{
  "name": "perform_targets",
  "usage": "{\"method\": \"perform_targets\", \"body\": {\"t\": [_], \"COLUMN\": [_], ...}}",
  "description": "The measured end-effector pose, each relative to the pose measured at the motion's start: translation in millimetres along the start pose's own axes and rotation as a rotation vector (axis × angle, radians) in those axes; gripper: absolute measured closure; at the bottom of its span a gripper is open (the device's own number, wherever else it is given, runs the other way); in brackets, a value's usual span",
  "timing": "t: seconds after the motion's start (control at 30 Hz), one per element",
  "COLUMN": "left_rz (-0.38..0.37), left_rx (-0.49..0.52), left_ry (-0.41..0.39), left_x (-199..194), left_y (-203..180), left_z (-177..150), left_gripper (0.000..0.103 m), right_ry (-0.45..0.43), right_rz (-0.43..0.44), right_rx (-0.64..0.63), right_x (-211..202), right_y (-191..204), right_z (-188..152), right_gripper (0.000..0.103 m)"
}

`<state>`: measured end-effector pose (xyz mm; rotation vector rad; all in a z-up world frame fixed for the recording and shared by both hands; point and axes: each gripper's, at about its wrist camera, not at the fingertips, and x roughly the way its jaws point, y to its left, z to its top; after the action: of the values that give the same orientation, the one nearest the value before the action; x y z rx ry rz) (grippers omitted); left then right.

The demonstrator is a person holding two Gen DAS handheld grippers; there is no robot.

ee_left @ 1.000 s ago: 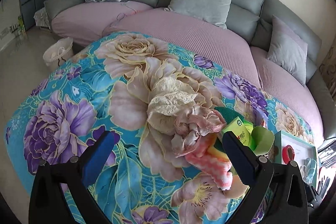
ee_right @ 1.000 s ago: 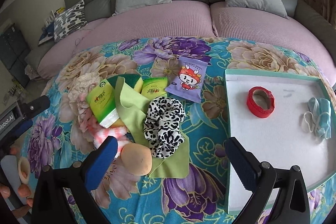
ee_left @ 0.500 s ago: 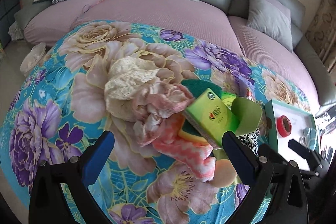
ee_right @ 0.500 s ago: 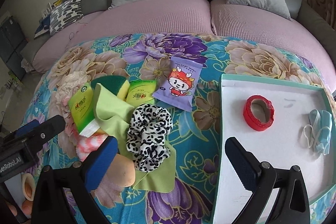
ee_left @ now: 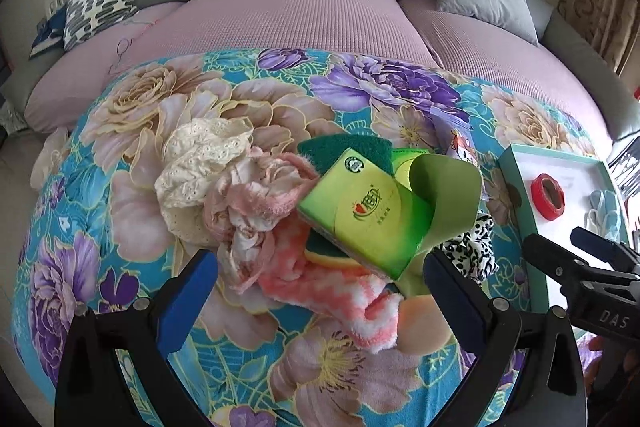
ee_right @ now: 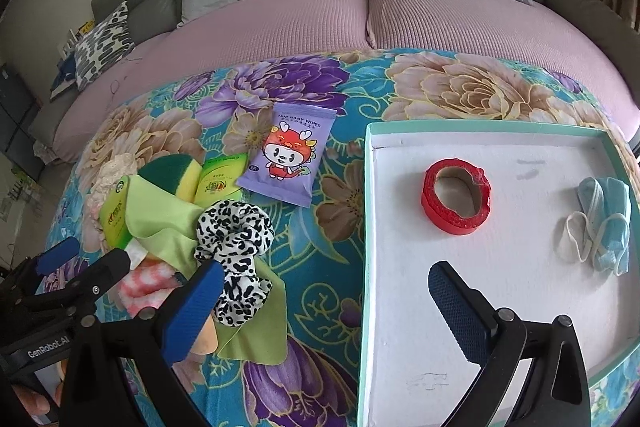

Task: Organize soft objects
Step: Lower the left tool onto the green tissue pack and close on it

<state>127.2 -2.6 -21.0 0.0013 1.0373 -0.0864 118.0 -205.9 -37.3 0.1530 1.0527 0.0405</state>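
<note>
A pile of soft things lies on the floral cloth: a cream lace piece (ee_left: 200,163), a pale pink garment (ee_left: 248,211), a pink-white fluffy towel (ee_left: 340,291), a green tissue pack (ee_left: 360,219), a light green cloth (ee_right: 160,215), a leopard scrunchie (ee_right: 236,251) and a purple wipes pack (ee_right: 286,159). My left gripper (ee_left: 320,295) is open just above the towel. My right gripper (ee_right: 324,303) is open and empty over the white tray's (ee_right: 500,307) left edge. The tray holds a red tape roll (ee_right: 456,203) and a blue face mask (ee_right: 608,223).
A green-yellow sponge (ee_right: 172,171) and a second green pack (ee_right: 220,181) lie in the pile. A peach round object (ee_left: 424,323) sits at its near side. A curved sofa (ee_left: 300,15) with grey cushions lies behind the table.
The left gripper has swung right and closer to the pile, now over the pink towel. The right gripper has moved right and forward, over the tray's left edge. Both stayed open.
</note>
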Motion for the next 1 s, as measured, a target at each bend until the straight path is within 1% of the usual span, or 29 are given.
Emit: {"method": "perform_targets", "body": {"t": [0.23,0.47,0.53,0.57,0.63,0.7,0.83,0.9,1.0], "left_rz": [0.058,0.065,0.058,0.053,0.037,0.028,0.016,0.011,0.002], "left_rx": [0.124,0.180,0.198,0.205,0.217,0.218,0.229,0.234,0.242], "left_ry": [-0.047,-0.094,-0.102,-0.103,-0.096,-0.082,-0.068,-0.065,-0.060], "left_x": [7.7,7.9,6.0,5.5,5.3,7.2,8.0,7.3,5.8], "left_y": [-17.3,-24.4,-26.6,-27.7,-29.1,-29.6,-30.8,-31.4,-31.6], "left_z": [4.4,5.6,4.8,4.4,4.3,4.0,2.1,1.7,1.0], "left_gripper": [0.001,0.002,0.012,0.021,0.025,0.036,0.044,0.051,0.053], "right_ry": [0.013,0.027,0.031,0.032,0.034,0.036,0.040,0.043,0.048], "right_rz": [0.001,0.005,0.005,0.006,0.006,0.006,0.007,0.008,0.009], "right_rx": [0.003,-0.009,-0.012,-0.013,-0.012,-0.011,-0.007,-0.005,-0.005], "right_x": [2.7,5.5,6.4,6.5,6.7,6.8,7.2,7.7,8.8], "right_y": [0.1,4.2,5.0,5.3,5.3,4.8,3.7,3.1,2.9], "right_z": [-1.0,-3.6,-4.2,-4.5,-4.7,-4.8,-4.9,-5.1,-5.5], "right_gripper": [0.000,0.000,0.000,0.000,0.000,0.000,0.000,0.000,0.000]}}
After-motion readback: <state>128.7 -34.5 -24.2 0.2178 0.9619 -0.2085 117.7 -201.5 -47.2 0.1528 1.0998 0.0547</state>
